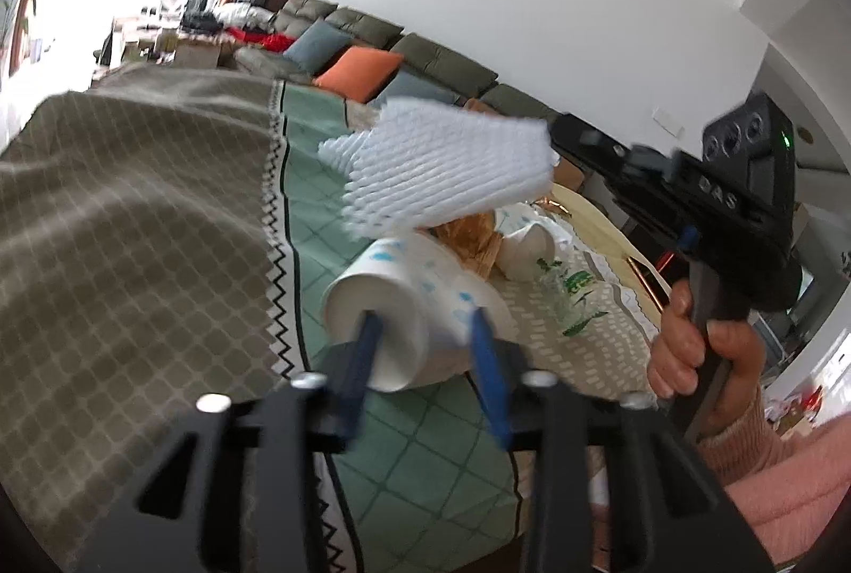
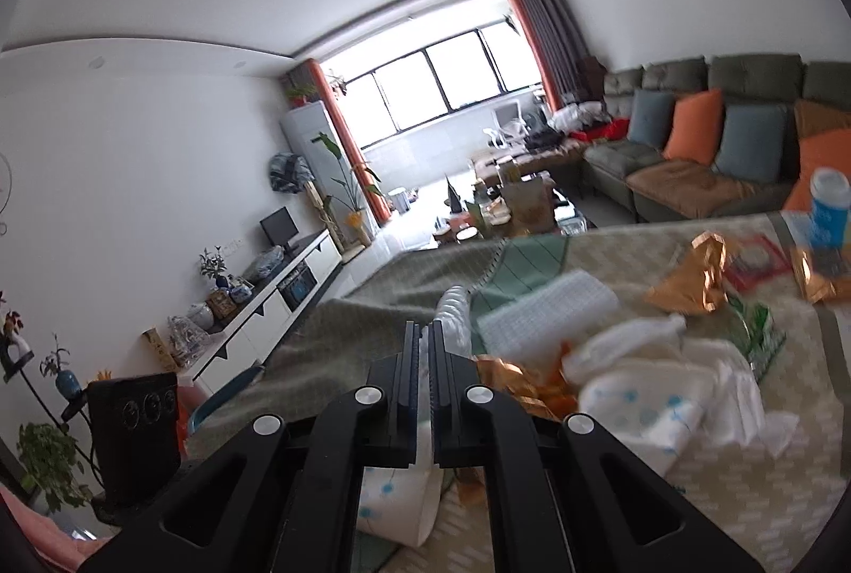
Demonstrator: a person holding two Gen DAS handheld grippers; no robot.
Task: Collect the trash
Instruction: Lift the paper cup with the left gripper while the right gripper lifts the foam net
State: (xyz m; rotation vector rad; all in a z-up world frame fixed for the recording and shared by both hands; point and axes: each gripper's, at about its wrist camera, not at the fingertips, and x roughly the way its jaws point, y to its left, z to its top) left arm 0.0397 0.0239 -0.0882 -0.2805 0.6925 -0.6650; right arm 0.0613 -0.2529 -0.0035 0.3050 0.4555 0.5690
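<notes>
My left gripper (image 1: 425, 325) is shut on a white paper cup (image 1: 393, 307) with blue dots, one blue finger inside the rim and one outside, holding it on its side above the table. My right gripper (image 2: 424, 333) is shut on a white foam fruit net (image 1: 447, 163), which hangs above the cup; in the right wrist view only a strip of the net (image 2: 455, 312) shows past the fingertips. More trash lies on the tablecloth: gold foil wrappers (image 2: 691, 275), crumpled tissues (image 2: 728, 392), another dotted cup (image 2: 649, 418) and a green-printed plastic bag (image 1: 572, 293).
The table has a green and olive checked cloth (image 1: 133, 227). A blue-labelled bottle (image 2: 827, 211) stands at its far right. A sofa with orange and blue cushions (image 2: 691, 131) is behind it. A TV cabinet (image 2: 266, 312) runs along the left wall.
</notes>
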